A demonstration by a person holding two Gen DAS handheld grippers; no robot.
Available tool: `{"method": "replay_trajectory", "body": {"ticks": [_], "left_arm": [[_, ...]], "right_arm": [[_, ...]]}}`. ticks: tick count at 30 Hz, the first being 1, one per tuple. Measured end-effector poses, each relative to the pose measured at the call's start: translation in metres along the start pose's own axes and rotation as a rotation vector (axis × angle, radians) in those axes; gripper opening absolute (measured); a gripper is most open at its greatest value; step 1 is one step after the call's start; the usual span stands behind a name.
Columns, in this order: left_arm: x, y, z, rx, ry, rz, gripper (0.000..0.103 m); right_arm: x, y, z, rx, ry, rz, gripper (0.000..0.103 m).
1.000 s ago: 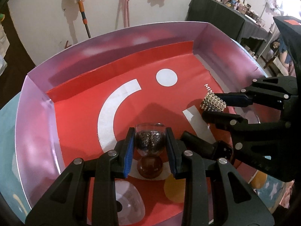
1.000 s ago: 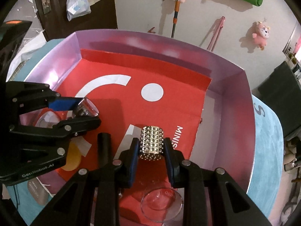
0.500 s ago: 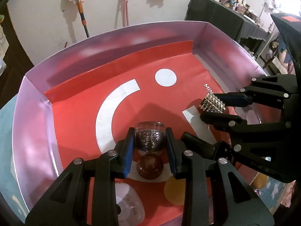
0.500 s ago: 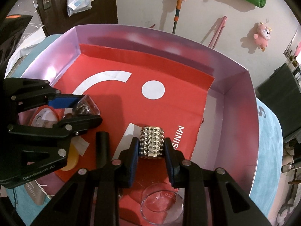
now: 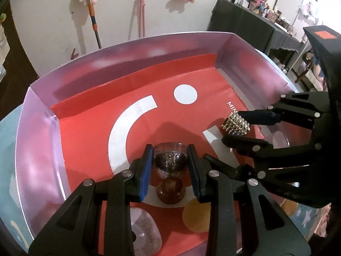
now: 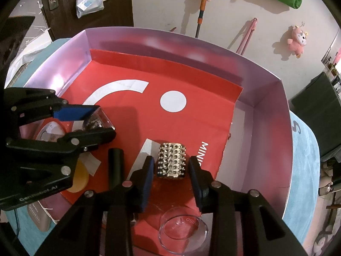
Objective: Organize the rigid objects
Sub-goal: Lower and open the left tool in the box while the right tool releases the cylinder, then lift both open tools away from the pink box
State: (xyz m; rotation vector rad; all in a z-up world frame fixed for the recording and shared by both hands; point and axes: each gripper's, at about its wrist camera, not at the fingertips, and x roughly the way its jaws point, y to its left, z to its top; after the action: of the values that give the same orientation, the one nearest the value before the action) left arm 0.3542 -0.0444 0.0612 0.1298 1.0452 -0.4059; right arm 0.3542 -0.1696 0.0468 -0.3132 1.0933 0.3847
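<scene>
The studded cylinder is sitting between the right tongs, which have just been opening off it; the left tongs are gripping the hourglass.

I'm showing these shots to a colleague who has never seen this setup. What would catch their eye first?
Probably the big tray with its red liner and white arc and dot, filling both views. Next, the studded silver cylinder standing on the liner between the right hand-held gripper's just-opened jaws. Then the glittery hourglass-shaped bottle clamped in the left hand-held gripper, nearer the tray's front edge.
</scene>
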Motion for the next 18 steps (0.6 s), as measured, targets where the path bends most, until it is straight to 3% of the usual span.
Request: {"method": "replay_trajectory", "body": {"ticks": [4, 6, 7, 9, 18], "left_arm": [[-0.002, -0.001, 0.001, -0.004, -0.008, -0.012, 0.032], [-0.004, -0.002, 0.0, -0.007, -0.011, -0.012, 0.048], [-0.006, -0.002, 0.0, -0.009, -0.021, -0.009, 0.062], [-0.013, -0.002, -0.001, -0.009, -0.061, -0.01, 0.063], [-0.039, -0.001, -0.003, -0.035, -0.108, -0.011, 0.063]], "right_arm": [[0.0, 0.0, 0.0, 0.001, 0.0, 0.0, 0.037], [0.0, 0.0, 0.0, 0.002, 0.0, 0.003, 0.04], [-0.001, 0.0, 0.0, 0.002, -0.001, 0.002, 0.042], [-0.002, 0.0, -0.001, -0.001, -0.005, 0.002, 0.043], [-0.016, -0.002, -0.004, 0.014, -0.031, 0.003, 0.049]]}}
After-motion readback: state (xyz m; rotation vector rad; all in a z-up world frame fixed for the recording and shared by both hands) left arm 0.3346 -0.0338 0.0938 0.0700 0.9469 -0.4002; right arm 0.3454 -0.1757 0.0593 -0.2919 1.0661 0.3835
